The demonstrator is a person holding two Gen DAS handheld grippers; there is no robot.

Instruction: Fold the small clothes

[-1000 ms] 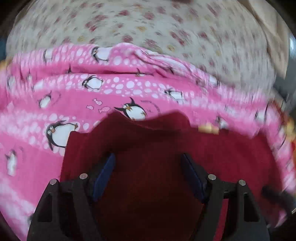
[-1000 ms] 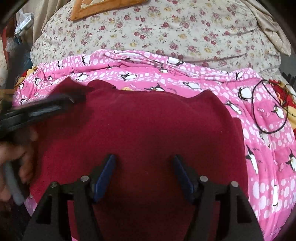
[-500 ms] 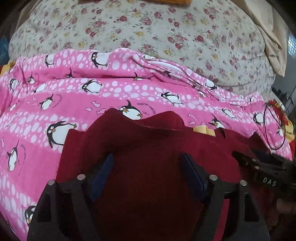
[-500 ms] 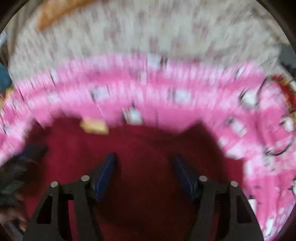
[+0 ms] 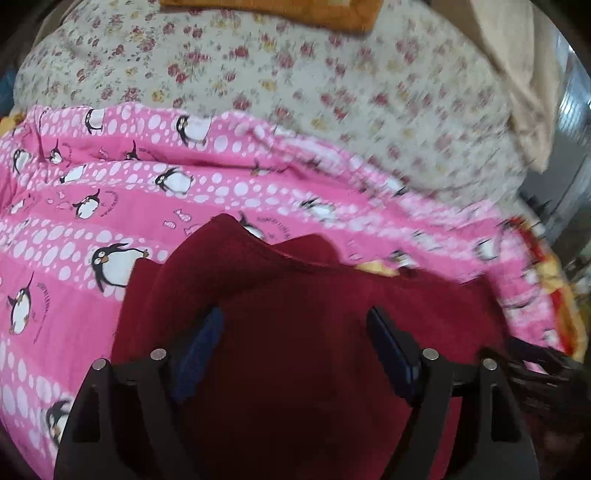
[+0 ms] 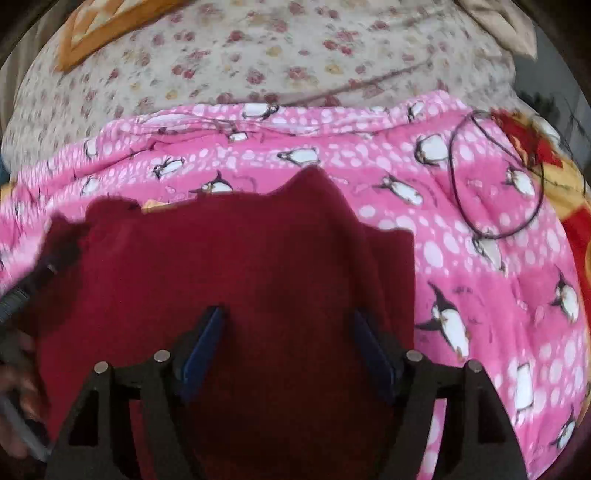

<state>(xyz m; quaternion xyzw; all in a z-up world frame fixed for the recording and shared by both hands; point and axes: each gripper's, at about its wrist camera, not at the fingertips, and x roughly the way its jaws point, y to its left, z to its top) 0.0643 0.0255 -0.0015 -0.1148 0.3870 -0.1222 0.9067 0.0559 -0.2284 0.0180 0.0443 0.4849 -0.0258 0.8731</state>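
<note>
**Mia:** What is on the left side of the bed?

**Sam:** A pink penguin blanket covers it. A dark red garment lies on top of the blanket, near the front edge of the bed.

**Mia:** What does the left hand-held gripper do?

**Sam:** Its two blue pads stand wide apart. The red cloth shows between them. The pads hold nothing. I cannot tell if they touch the cloth.

**Mia:** Is the red cloth flat?

**Sam:** No. In the left view its far edge has bumps, and a fold runs along its left side. A little yellow bit peeks out at its far edge.

**Mia:** And the right hand-held gripper?

**Sam:** It is wide open too. It is over the right part of the red garment and grips nothing. In its view you can see the other gripper at the left edge, blurry, with some fingers on it.

**Mia:** What is more to the right?

**Sam:** More pink blanket. A thin black cord loop lies on it, near the right edge of the bed. A red and yellow cloth sits past that.

**Mia:** And at the back?

**Sam:** A flowery sheet with an orange cloth on it, at the far left.
</note>
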